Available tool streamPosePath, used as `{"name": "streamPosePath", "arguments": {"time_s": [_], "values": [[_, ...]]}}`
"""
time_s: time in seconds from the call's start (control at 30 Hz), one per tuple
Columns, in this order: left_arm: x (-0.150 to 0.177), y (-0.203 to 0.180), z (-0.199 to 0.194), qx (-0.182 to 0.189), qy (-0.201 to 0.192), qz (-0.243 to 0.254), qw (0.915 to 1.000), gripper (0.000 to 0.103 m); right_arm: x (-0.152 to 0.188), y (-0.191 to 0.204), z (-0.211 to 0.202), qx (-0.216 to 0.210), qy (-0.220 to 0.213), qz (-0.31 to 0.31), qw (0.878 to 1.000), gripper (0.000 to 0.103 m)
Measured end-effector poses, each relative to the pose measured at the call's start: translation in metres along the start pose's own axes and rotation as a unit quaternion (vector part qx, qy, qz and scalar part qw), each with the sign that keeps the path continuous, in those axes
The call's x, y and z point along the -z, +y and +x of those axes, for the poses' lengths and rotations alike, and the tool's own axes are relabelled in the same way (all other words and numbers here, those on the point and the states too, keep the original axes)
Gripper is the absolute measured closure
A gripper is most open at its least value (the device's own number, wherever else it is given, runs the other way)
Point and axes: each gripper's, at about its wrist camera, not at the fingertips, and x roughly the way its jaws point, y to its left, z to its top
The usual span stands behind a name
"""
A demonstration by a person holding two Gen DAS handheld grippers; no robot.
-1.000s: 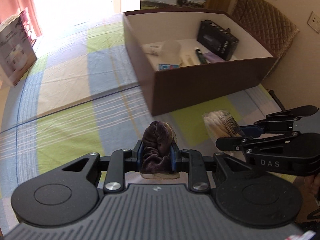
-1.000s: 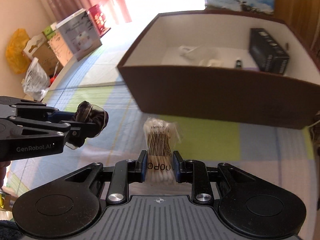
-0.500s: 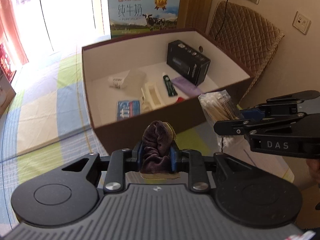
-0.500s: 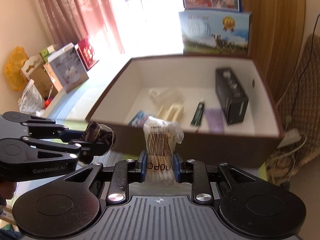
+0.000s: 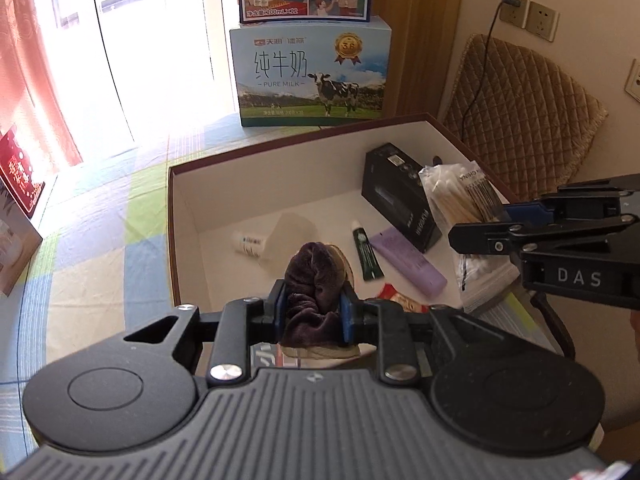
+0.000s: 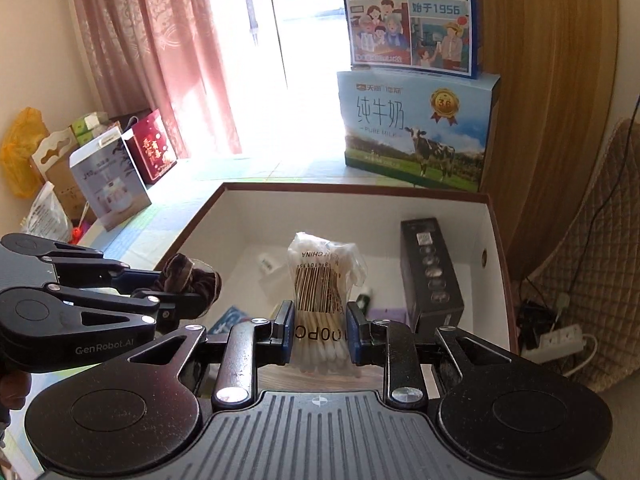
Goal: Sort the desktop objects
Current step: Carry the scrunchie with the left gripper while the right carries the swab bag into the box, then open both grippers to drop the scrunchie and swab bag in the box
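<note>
Centre frame, your left gripper (image 5: 313, 312) clamps a purple velvet scrunchie (image 5: 316, 280) while your right gripper (image 6: 317, 330) pinches a cotton swab packet (image 6: 322, 280), both poised over the open brown box (image 6: 496, 248), apparently for dropping among items already sorted there.

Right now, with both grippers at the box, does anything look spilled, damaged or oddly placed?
Nothing stands out. The left gripper is shut on the dark purple cloth, the right gripper on the cotton swab pack; both packs look intact. Items in the brown box lie loosely but unspilled.
</note>
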Motion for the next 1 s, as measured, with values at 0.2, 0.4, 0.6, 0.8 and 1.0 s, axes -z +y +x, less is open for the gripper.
{"name": "streamPosePath", "arguments": {"time_s": [0.2, 0.4, 0.6, 0.8, 1.0], "values": [[-0.020, 0.003, 0.029, -0.005, 0.010, -0.004, 0.9999, 0.081, -0.012, -0.016, 0.042, 0.001, 0.025, 0.009, 1.000, 0.080], [-0.042, 0.010, 0.070, 0.004, 0.039, -0.013, 0.9991, 0.081, -0.021, -0.032, 0.086, 0.023, 0.059, 0.005, 0.998, 0.080], [-0.059, 0.011, 0.111, 0.017, 0.057, -0.014, 0.9981, 0.080, -0.030, -0.047, 0.113, 0.043, 0.075, -0.002, 0.996, 0.080], [-0.068, 0.009, 0.146, 0.022, 0.073, -0.018, 0.9969, 0.078, -0.035, -0.053, 0.125, 0.051, 0.077, -0.019, 0.996, 0.080], [-0.070, 0.008, 0.159, 0.022, 0.082, -0.018, 0.9963, 0.074, -0.036, -0.059, 0.121, 0.043, 0.069, -0.008, 0.997, 0.080]]}}
